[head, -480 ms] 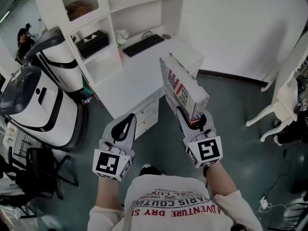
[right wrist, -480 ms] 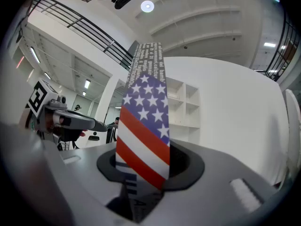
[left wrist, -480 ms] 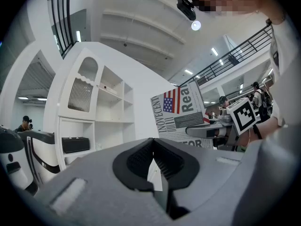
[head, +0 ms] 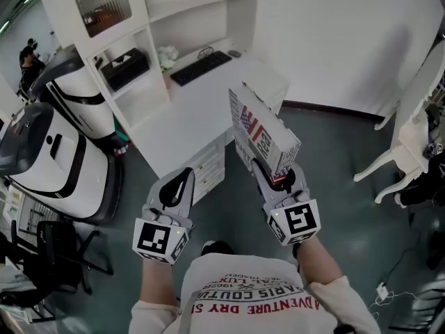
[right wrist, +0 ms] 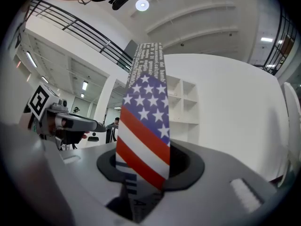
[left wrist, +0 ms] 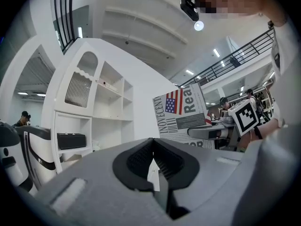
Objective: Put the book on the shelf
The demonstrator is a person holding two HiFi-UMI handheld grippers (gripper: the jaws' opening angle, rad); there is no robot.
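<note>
The right gripper [head: 275, 178] is clamped on the lower end of the book [head: 263, 127], which is held upright; a stars-and-stripes print and newsprint lettering are seen on it. The left gripper [head: 175, 188] is closed on nothing. The book's far edge is held over the desk [head: 188, 110] rim, well apart from the shelf [head: 156, 30]. The grip is unchanged from the earlier frame, and the desk is seen slightly further left.

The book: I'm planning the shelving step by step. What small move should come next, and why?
Probably carry the book forward toward the shelf. The right gripper clamps its lower end, it stands upright, and the desk lies between it and the shelf openings.
</note>
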